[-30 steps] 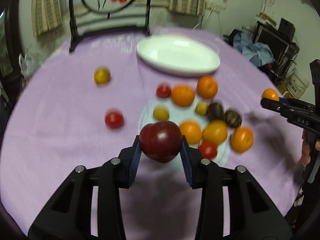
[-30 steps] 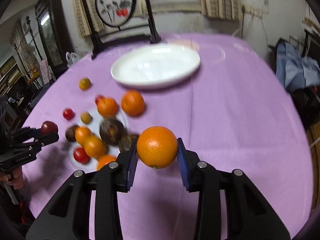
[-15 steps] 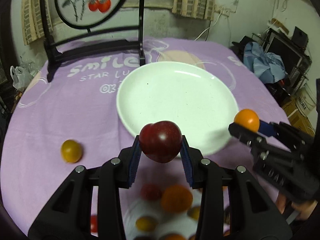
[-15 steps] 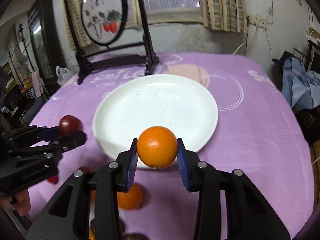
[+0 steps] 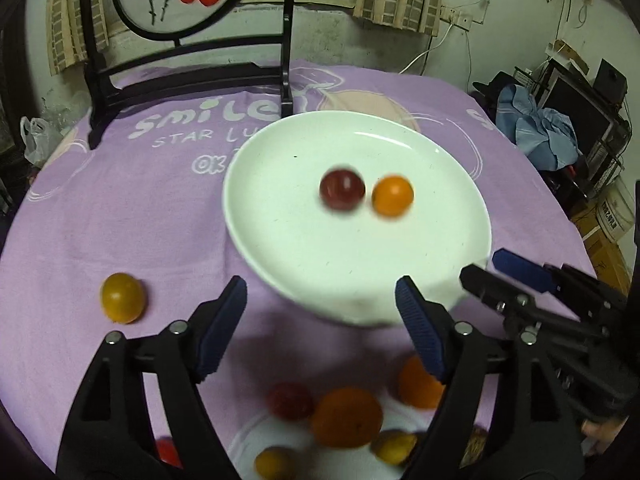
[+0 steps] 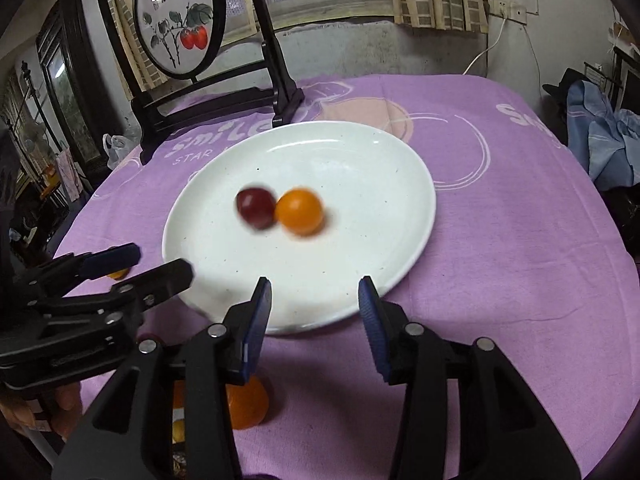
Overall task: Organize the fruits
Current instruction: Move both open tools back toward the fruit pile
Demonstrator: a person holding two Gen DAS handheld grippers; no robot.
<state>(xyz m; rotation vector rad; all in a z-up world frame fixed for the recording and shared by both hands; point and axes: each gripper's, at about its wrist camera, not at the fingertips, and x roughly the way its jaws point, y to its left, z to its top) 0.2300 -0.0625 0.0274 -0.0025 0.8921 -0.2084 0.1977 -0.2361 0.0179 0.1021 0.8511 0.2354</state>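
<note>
A dark red plum point(image 5: 342, 190) and an orange point(image 5: 392, 195) lie side by side in the middle of the large white plate point(image 5: 280, 240), both blurred. My left gripper point(image 5: 320, 292) hovers at the plate's near rim, its jaws opening, with nothing between them. The right gripper point(image 6: 315, 292) stands at the same rim, also opening and empty. In the right wrist view the plum point(image 6: 255, 207) touches the orange point(image 6: 300, 211) on the plate point(image 6: 380, 184), and the left gripper point(image 6: 160, 262) shows at the left. The right gripper point(image 5: 500, 272) shows at the right of the left wrist view.
A yellow fruit point(image 5: 122, 297) lies alone on the purple cloth, left of the plate. Several oranges and small fruits point(image 5: 346, 416) sit on a small plate beneath the grippers. A black stand with a round painted screen point(image 6: 176, 20) rises behind the plate.
Both grippers moved from over the fruit pile to the large plate's near rim. Each then opened; the plum and the orange left the jaws and now lie on the plate.
</note>
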